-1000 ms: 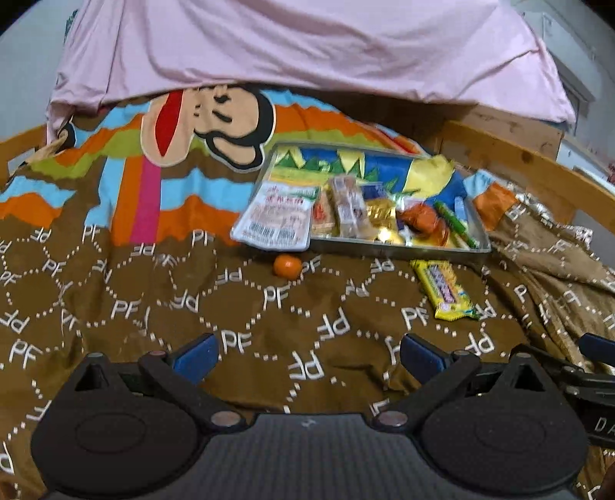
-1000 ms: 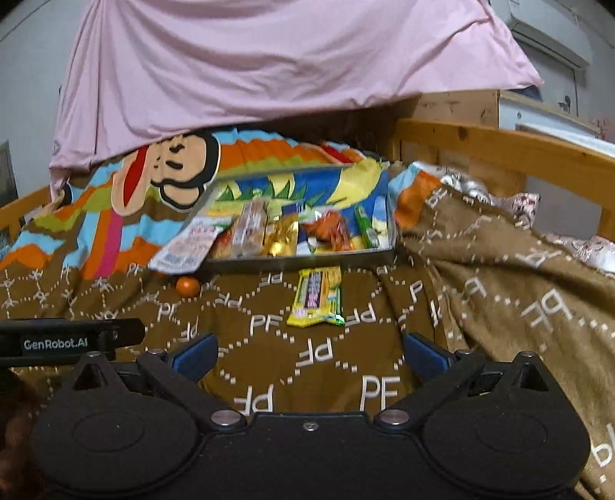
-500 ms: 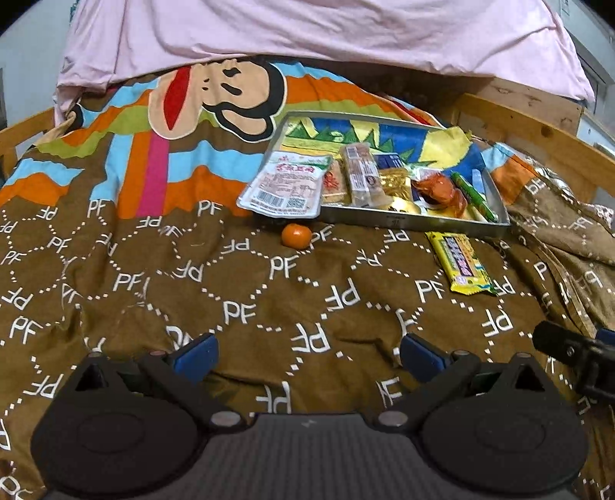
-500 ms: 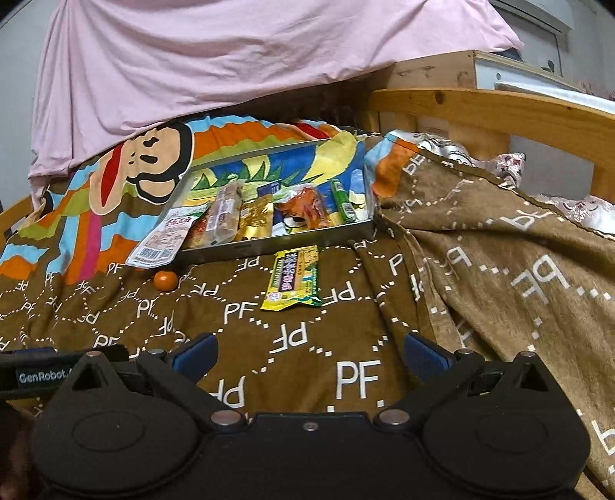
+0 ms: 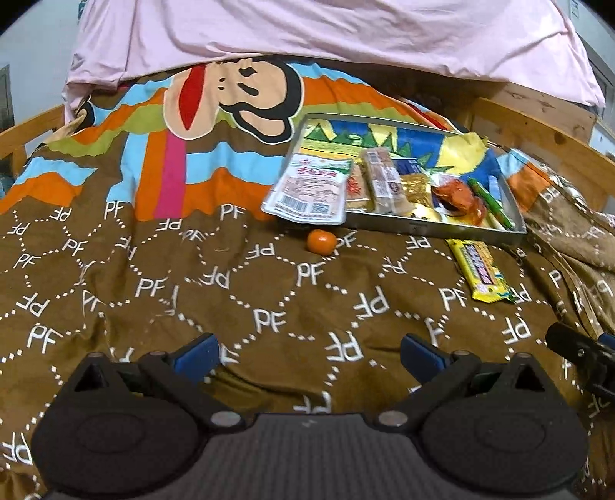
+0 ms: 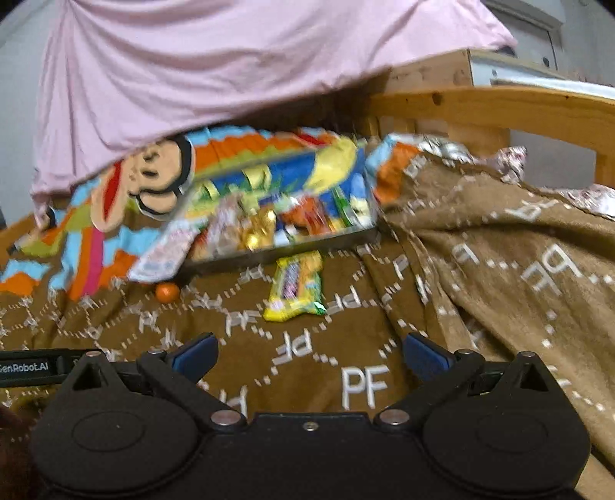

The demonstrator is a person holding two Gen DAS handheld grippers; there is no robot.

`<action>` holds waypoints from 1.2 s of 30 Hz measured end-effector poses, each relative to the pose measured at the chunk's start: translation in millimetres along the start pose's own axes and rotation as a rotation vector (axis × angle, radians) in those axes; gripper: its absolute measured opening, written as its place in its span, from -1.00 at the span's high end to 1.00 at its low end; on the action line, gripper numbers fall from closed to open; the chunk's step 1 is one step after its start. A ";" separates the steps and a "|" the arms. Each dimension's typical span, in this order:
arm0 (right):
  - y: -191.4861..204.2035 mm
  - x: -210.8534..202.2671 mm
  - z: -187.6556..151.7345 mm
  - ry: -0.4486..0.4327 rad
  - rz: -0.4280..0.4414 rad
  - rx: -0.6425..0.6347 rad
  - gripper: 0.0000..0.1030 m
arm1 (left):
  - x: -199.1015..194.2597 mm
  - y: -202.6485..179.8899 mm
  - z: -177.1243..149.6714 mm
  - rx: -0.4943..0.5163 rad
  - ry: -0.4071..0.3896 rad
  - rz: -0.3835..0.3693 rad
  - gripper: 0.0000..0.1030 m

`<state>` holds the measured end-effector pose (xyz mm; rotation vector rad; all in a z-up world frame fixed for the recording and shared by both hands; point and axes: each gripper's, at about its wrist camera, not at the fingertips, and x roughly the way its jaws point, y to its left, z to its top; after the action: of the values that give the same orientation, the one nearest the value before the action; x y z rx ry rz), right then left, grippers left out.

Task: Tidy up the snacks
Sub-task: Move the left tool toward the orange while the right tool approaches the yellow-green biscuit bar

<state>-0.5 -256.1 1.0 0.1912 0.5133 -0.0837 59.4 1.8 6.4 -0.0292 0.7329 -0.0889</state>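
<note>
A metal tray [image 5: 430, 227] [image 6: 292, 250] holding several snack packets rests on the bed's brown blanket. A white packet [image 5: 309, 188] [image 6: 163, 255] overhangs its left front corner. In front of the tray lie a small orange fruit [image 5: 321, 241] [image 6: 167, 292] and a yellow snack bar [image 5: 480, 271] [image 6: 295, 286]. My left gripper [image 5: 309, 352] hovers open and empty over the blanket, well short of the fruit. My right gripper [image 6: 310, 353] is also open and empty, a little short of the yellow bar. The right wrist view is blurred.
The brown blanket [image 5: 230, 300] has a striped cartoon-monkey section [image 5: 230, 100] behind the tray. A pink sheet [image 5: 326, 30] hangs at the back. A wooden bed rail [image 6: 499, 111] runs along the right, with the blanket bunched against it. The other gripper's black part [image 5: 580, 354] shows at right.
Both grippers have shifted over the blanket and stay open; the tray and loose snacks sit slightly nearer in both views. The right view has turned left and blurred. No snack has moved.
</note>
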 end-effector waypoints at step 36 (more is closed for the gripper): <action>-2.3 123.4 27.6 0.089 0.056 -0.134 -0.99 | 163.3 -6.8 73.7 0.153 0.105 -0.150 -0.99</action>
<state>119.6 -267.9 -36.9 0.0786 0.6001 0.0143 229.0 -20.3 -47.3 0.0668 0.8261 -0.2909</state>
